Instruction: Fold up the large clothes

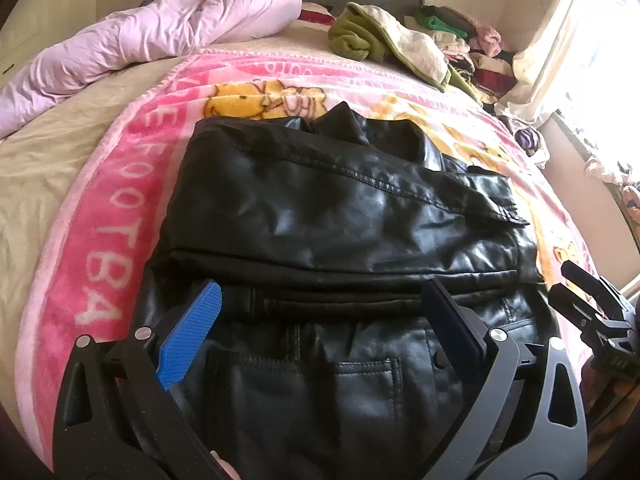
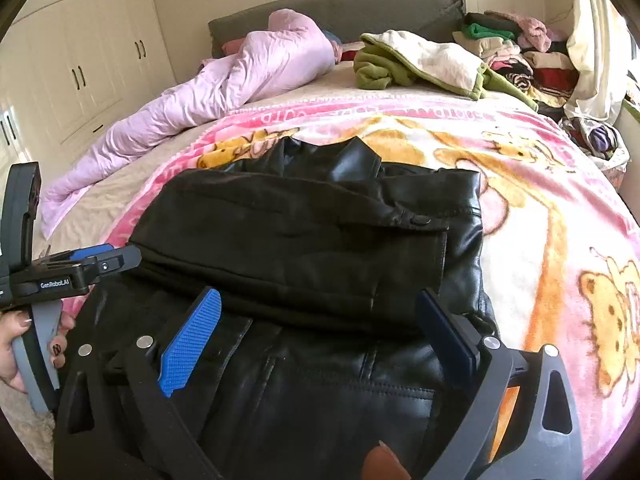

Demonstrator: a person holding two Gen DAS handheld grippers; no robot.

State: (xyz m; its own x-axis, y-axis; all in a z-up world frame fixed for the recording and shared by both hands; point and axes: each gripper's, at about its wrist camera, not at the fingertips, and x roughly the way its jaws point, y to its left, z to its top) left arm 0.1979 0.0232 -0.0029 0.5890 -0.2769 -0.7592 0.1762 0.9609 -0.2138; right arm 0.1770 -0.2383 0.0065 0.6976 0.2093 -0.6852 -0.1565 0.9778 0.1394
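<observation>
Wide bed (image 1: 36, 184) ahead of both grippers, under a pink cartoon-bear blanket (image 1: 108, 216). Beyond and to the left, a crumpled lilac duvet (image 2: 224, 80); beyond and to the right, an olive-and-cream fleece (image 2: 420, 60) and a heap of stacked clothes (image 2: 516, 60) by the curtain.

Directly below and in front of both grippers, on the blanket: black leather jacket (image 1: 340, 208), partly folded, a sleeve or side panel laid across the body, collar at the far end, pocketed hem nearest the cameras.

Left gripper (image 1: 324, 320): jaws spread wide, nothing between them, poised above the jacket's near-left part. Right gripper (image 2: 320, 324): likewise wide open and empty, above the near-right part, just right of the left one. Hand (image 2: 16, 356) gripping the left tool's handle at the right view's left edge.

Likely risks from here:
- Stiff, glossy leather springing back, undoing the laid-over fold once unweighted.
- Smooth surface slipping from the blue pads (image 2: 192, 344) if only a thin edge is pinched.
- Pinching just the top layer, dragging it off the one beneath and skewing the fold.
- Plush blanket bunching up or being caught along with the hem.
- Uneven lift by the two grippers twisting the next fold.
</observation>
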